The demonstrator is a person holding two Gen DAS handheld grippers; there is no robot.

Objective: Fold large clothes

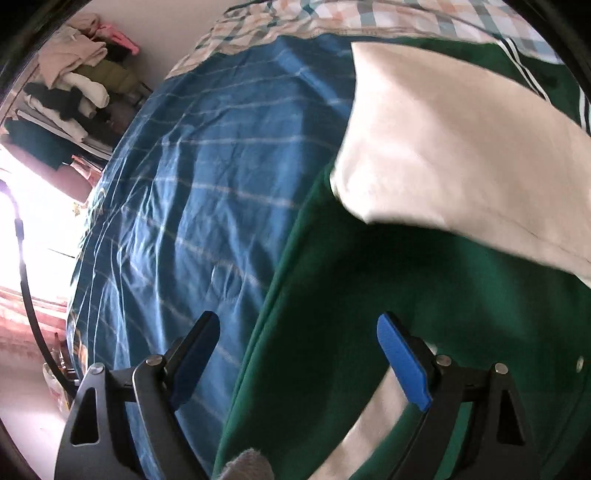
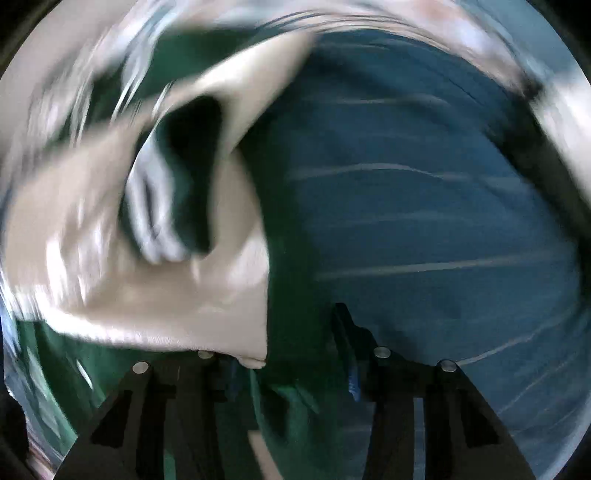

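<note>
A green jacket (image 1: pixel 424 288) with cream sleeves lies on a blue striped bedsheet (image 1: pixel 203 184). One cream sleeve (image 1: pixel 461 147) is folded across the green body. My left gripper (image 1: pixel 297 317) hangs open above the jacket's left edge: one finger is over the sheet, the other over the green cloth, and nothing is held. The right wrist view is blurred. There my right gripper (image 2: pixel 288 343) points down at the jacket (image 2: pixel 280 413), with a fold of green cloth between its fingers, which stand apart. A cream sleeve (image 2: pixel 147 295) with a striped cuff (image 2: pixel 159 221) lies to its left.
A checked quilt (image 1: pixel 332 14) lies along the far side of the bed. A pile of clothes (image 1: pixel 74 81) is stacked beyond the bed at the left, near a bright window. A black cable (image 1: pixel 26 277) curves down the left. Bare sheet (image 2: pixel 424 221) lies right of the jacket.
</note>
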